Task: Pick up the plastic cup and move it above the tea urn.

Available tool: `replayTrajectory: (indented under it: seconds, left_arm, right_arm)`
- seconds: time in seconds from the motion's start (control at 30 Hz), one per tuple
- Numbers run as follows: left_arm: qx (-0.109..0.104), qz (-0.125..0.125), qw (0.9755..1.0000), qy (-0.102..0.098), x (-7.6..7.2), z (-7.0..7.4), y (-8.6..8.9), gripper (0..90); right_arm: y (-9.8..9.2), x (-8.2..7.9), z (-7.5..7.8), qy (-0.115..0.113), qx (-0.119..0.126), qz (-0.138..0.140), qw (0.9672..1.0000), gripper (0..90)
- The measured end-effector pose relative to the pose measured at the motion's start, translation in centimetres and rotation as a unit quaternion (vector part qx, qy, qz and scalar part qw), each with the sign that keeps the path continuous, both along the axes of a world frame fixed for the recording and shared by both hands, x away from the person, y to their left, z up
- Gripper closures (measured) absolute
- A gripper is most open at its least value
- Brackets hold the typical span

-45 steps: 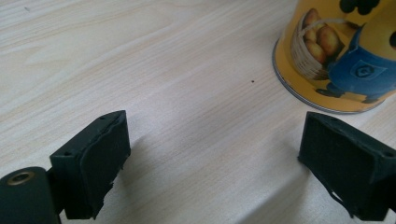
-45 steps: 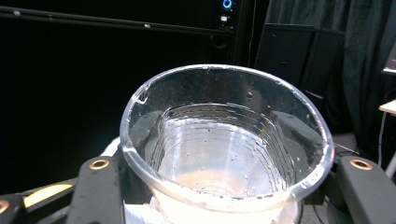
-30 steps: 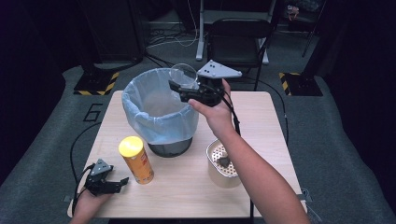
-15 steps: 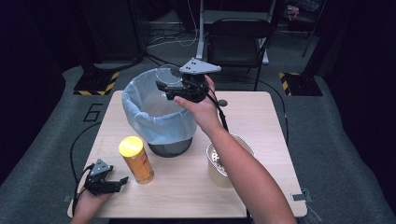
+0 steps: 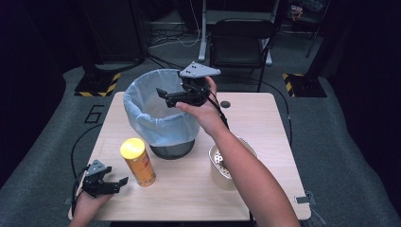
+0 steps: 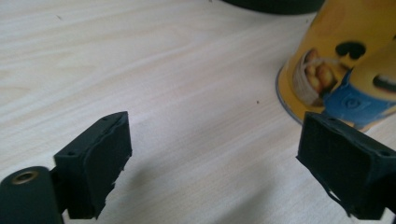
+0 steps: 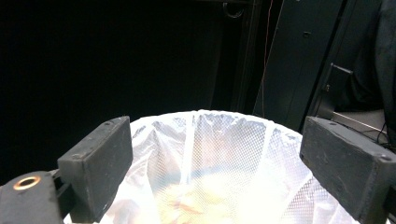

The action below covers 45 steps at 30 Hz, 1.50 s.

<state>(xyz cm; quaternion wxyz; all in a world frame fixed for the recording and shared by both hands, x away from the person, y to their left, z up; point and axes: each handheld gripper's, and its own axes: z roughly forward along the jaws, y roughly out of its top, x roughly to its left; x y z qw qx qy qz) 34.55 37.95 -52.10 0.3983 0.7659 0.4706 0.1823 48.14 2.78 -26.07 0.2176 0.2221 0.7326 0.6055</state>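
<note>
A waste bin point(image 5: 158, 120) lined with a pale blue bag stands at the table's back left. My right gripper point(image 5: 165, 97) hangs over its rim, pointing left. Its jaws have just been opening and now stand wide apart with nothing between them. In the right gripper view the bag's white mesh-backed lining point(image 7: 219, 140) lies below the open right gripper point(image 7: 219, 158), and its bottom is washed out by glare. My left gripper point(image 5: 118, 176) rests on the table's front left. Its jaws have also just been opening and are empty. A yellow chips can point(image 5: 137, 161) point(image 6: 345, 60) stands upright just right of it.
A round metal bowl point(image 5: 218, 165) sits right of the bin, partly under the person's right forearm point(image 5: 246, 175). Bare wooden table point(image 6: 187, 70) lies between the left jaws. A black chair point(image 5: 241, 40) stands behind the table, and cables trail off its left edge.
The right gripper has moved left over the bin and a little down, and its jaws have spread wide. The left gripper has stayed where it was.
</note>
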Motion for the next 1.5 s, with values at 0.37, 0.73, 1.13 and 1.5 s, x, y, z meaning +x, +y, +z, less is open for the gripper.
replayTrajectory:
  seconds: [0.37,0.73,1.13,1.5]
  left_arm:
    - [-0.025,-0.014,0.9992,-0.027,-0.5,1.4,0.1,0.3]
    - [-0.064,-0.083,0.9931,-0.053,-2.1,3.6,-0.8,0.3]
    - [-0.111,-0.119,0.9856,-0.044,-1.3,5.1,-3.5,3.3]
    - [-0.088,-0.116,0.9877,-0.056,0.3,4.5,-6.0,2.3]
  right_arm:
    - [-1.9,-0.7,0.0,0.000,-0.003,-0.007,1.0000,11.0]
    - [-4.5,-2.4,0.9,-0.019,0.006,-0.004,0.9998,11.0]
    - [-7.6,-3.5,1.1,-0.021,-0.001,-0.019,0.9996,10.7]
    - [-9.5,-4.7,0.8,-0.023,0.006,-0.020,0.9995,10.8]
